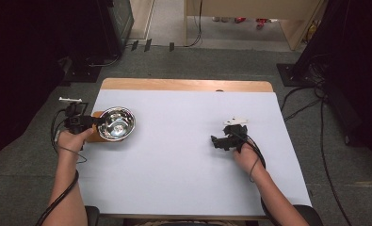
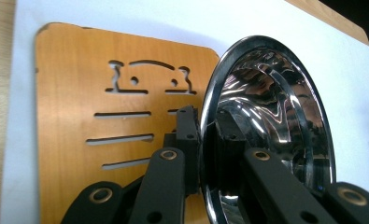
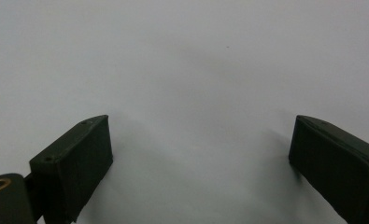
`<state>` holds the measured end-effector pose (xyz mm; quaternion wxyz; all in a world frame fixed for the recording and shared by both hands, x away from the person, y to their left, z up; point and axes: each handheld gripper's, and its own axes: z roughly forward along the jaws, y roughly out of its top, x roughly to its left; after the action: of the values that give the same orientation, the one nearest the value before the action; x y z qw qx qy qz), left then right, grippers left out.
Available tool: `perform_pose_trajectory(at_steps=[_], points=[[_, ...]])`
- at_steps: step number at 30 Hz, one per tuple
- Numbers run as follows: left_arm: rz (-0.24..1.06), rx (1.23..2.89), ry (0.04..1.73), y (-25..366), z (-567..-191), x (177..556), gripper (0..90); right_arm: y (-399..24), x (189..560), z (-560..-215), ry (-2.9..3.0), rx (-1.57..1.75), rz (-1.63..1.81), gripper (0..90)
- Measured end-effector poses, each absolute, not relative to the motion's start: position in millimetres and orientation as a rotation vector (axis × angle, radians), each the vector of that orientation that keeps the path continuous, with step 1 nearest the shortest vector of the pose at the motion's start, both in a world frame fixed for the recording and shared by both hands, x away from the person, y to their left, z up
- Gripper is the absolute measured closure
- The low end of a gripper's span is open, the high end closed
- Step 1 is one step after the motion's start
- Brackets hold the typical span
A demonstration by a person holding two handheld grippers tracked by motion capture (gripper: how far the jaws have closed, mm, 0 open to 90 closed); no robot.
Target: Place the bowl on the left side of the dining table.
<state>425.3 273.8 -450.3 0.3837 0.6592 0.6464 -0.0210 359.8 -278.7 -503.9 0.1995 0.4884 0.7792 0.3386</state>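
A shiny steel bowl (image 1: 116, 123) hangs tilted over a wooden board (image 1: 94, 135) at the table's left edge. My left gripper (image 1: 99, 121) is shut on the bowl's left rim. In the left gripper view the jaws pinch the rim of the bowl (image 2: 275, 116), one pad outside and one inside, at the gripper (image 2: 203, 135). The board (image 2: 79, 93) behind it has cut-out slots and a shaped cut-out. My right gripper (image 1: 215, 141) rests low on the white sheet at the right, pointing left. Its jaws (image 3: 201, 154) stand wide open with nothing between them.
A white sheet (image 1: 188, 160) covers the table, with a strip of bare wood (image 1: 188, 85) along the far edge. Cables run across the grey floor (image 1: 311, 108) on the right, and dark equipment stands on both sides.
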Motion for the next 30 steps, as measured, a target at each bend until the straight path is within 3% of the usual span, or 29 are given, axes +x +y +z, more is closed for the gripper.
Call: perform_pose_trajectory(at_steps=[30], points=[[-0.045,1.605,1.707,295.8,-457.5,424.6,84.5,-278.7,359.8,-503.9,2.179,1.366,0.947,5.7]])
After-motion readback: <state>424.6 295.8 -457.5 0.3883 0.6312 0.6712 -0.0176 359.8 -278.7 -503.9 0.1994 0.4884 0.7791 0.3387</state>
